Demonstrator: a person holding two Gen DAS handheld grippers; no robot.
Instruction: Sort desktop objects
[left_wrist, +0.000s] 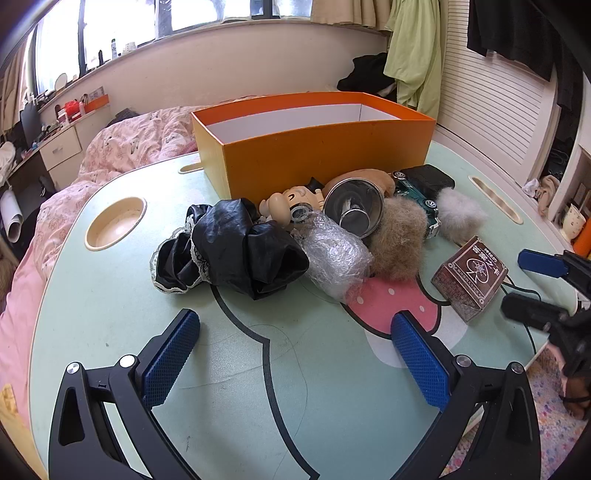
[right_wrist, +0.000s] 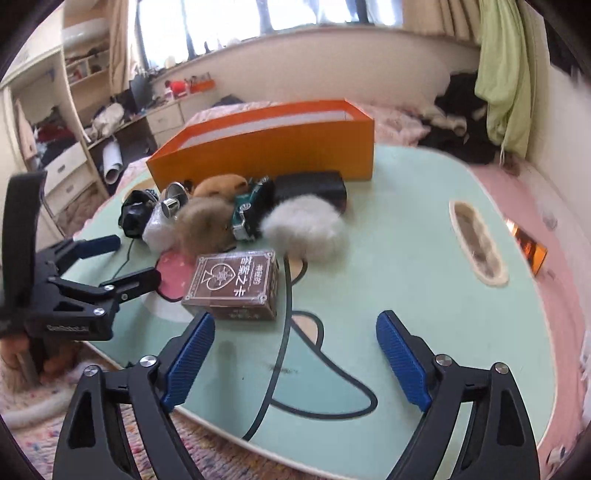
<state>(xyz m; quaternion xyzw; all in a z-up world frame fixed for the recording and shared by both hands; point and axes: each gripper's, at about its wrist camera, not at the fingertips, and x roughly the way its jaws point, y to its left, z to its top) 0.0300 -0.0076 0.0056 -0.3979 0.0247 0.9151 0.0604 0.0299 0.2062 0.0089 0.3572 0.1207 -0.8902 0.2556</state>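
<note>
On the pale green table, a heap of small things lies in front of an open orange box that stands toward the far edge. From left to right in the left wrist view come a crumpled black cloth with lace trim, a wad of clear plastic wrap, a small doll behind it, a metal funnel, a brown fur ball, a green toy car, a grey-white fur ball and a brown card box lying apart, nearer the edge. The left hand-held gripper hangs over bare table with its fingers wide apart, holding nothing. The right hand-held gripper is likewise spread, empty, just short of the card box.
</note>
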